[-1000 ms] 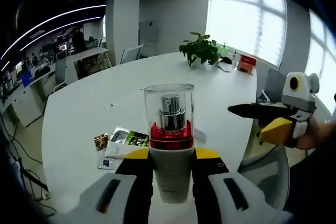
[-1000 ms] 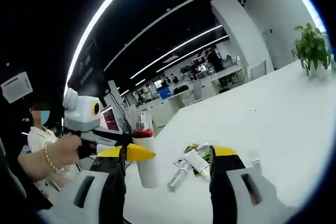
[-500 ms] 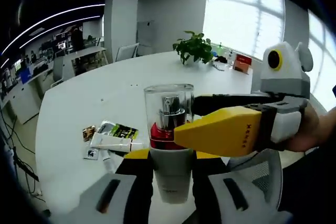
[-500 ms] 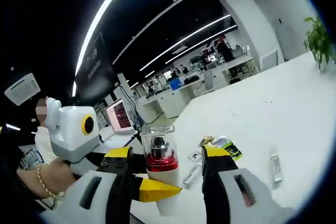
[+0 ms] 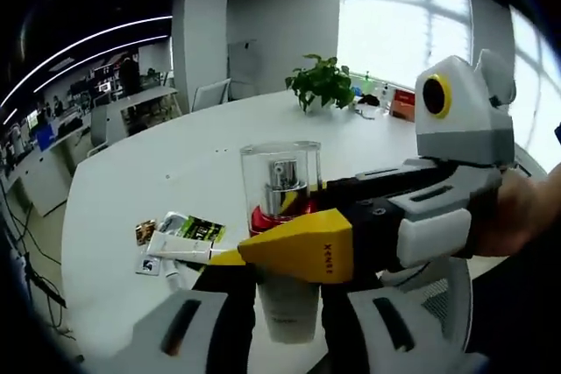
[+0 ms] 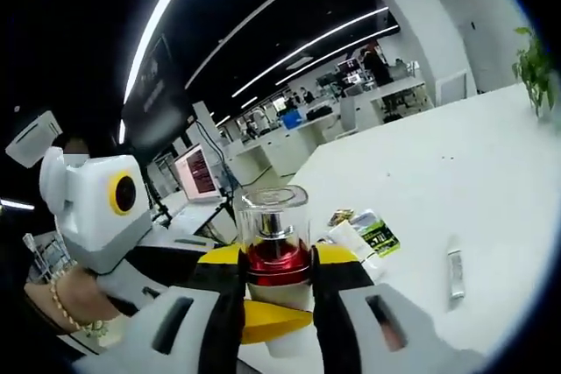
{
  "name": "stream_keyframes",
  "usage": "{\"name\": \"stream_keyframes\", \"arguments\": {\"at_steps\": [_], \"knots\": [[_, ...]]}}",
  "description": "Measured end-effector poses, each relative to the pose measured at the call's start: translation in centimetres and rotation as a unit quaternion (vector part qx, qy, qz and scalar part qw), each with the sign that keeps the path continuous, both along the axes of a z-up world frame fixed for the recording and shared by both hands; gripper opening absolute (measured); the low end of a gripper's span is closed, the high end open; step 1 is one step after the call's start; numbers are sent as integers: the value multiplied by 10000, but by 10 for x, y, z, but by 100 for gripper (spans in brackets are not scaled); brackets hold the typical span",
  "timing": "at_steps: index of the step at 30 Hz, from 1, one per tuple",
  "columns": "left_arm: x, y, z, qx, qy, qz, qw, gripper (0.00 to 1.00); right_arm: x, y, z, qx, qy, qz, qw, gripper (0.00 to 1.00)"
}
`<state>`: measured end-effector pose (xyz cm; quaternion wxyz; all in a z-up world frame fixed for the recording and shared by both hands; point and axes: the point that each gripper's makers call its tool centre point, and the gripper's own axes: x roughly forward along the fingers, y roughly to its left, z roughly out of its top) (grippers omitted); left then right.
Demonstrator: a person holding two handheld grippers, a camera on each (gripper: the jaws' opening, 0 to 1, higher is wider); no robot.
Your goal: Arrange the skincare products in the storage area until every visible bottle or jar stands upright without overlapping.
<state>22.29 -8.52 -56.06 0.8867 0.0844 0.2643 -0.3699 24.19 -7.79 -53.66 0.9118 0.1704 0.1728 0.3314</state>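
Now both claws hold the pump bottle (image 5: 282, 243) upright above the white bench (image 5: 131, 190): left claw (image 5: 285, 282) at its body, right claw (image 6: 276, 278) closed around it too.

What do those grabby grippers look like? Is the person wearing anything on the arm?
Each gripper has two light grey jaws with dark slots, black inner faces and yellow tips. The right gripper carries small dark lettering on its yellow tip. The left gripper looks the same. A beaded bracelet sits on the wrist behind it.
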Motion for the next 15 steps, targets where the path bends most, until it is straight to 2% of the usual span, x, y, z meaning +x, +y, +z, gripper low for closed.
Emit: {"name": "stream_keyframes", "arguments": {"at_steps": [4,7,11,13,15], "knots": [[1,-6,1,40,-116,-48,9999,25,0,-4,3,-55,-193,78,9998,27],[0,-10,3,-50,-117,-81,9999,26,-1,-9,4,65,-223,87,9997,26],[-6,-21,12,-207,-403,-632,9970,26,-5,-16,9,335,-254,257,9988,26],[-11,-25,14,-470,-275,-729,9959,26,-10,-20,12,389,-295,362,9982,25],[-15,-27,14,-560,-272,-958,9935,26,-14,-22,15,351,-385,565,9970,25]]}}
